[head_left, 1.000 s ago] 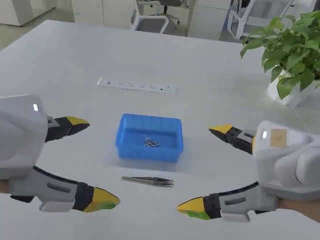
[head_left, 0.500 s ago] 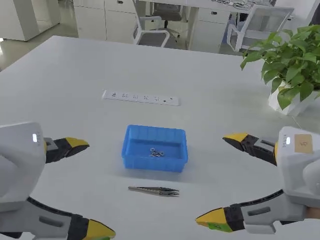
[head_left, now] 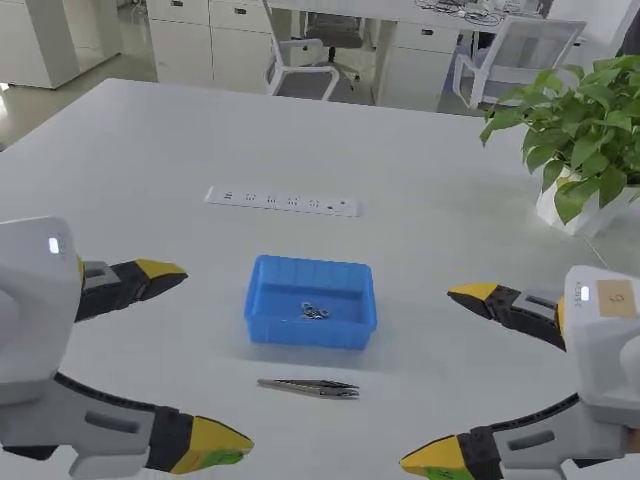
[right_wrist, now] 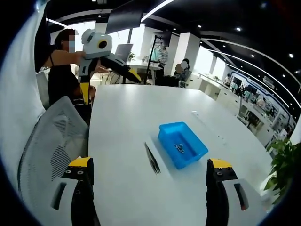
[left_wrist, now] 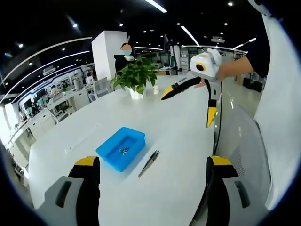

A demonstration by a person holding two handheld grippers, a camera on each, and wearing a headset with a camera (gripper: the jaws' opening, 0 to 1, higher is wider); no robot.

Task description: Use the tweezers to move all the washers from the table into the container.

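White tabletop [head_left: 140,150] carries everything, and near its middle a small cluster of washers [head_left: 314,311] lies on the floor of the blue container [head_left: 310,332]. I can make out none loose on the table (any left may simply be too small to tell). Just in front of the container, and apart from it, the tweezers [head_left: 308,387] lie flat and untouched. The left gripper [head_left: 217,355] and the right gripper [head_left: 426,377] hover to either side, both with jaws spread wide and holding nothing.

The likeliest trouble is the pickup. The tweezers are thin and sit flush on a smooth surface, so a broad jaw coming in low would probably skate them forward instead of pinching them. Pushed that way, they could strike the light container's front wall and shift or tip it, spilling the washers back out. A grip too far along the tweezers could also squeeze them shut and useless. The power strip [head_left: 280,200] and the potted plant [head_left: 580,110] stand well apart, out of harm's way.
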